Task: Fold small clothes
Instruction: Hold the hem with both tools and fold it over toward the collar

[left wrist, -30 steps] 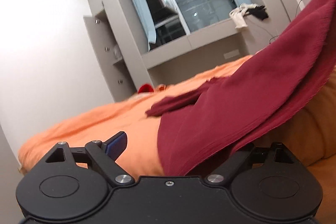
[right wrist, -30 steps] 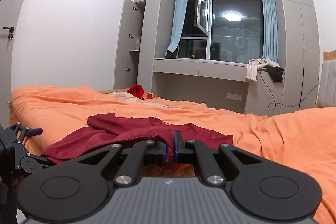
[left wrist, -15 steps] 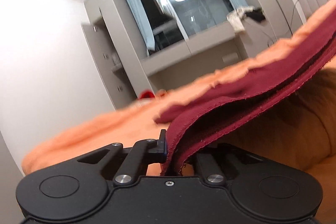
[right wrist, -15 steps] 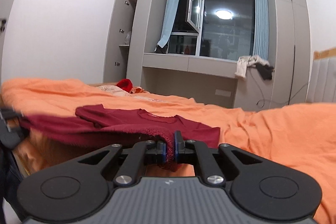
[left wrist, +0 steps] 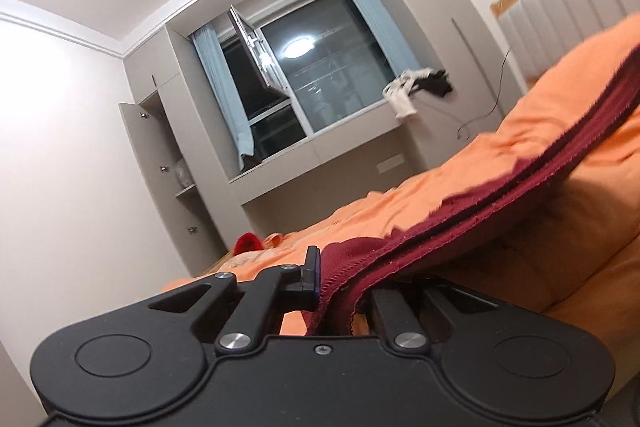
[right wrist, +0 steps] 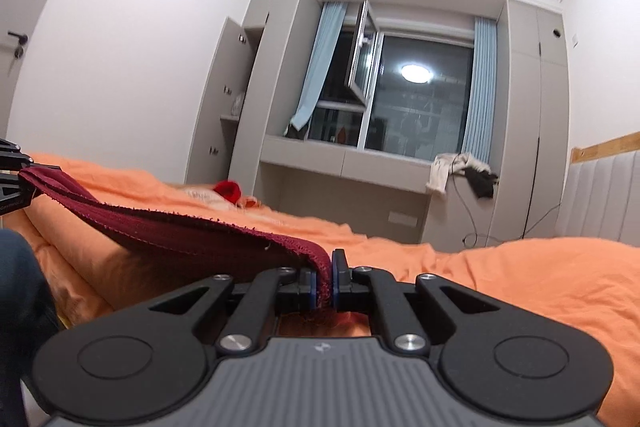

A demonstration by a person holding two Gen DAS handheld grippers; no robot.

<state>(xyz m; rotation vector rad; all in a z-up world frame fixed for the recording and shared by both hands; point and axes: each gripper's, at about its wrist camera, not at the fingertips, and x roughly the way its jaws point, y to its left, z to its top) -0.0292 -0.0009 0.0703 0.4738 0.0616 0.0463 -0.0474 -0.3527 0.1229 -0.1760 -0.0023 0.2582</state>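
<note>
Maroon knit garment [right wrist: 192, 231] hung stretched above the orange bed [right wrist: 500, 267], each end pinched in closed jaws: left gripper [left wrist: 336, 279], right gripper [right wrist: 325, 281]. It looked light, soft and limp, sagging between grips, so hem corners seemed the best holds.

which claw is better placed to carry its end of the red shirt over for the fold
Probably neither alone: the left claw and right claw are each shut on an end of the dark red shirt, stretched between them above the orange bedding. Move both together.
</note>
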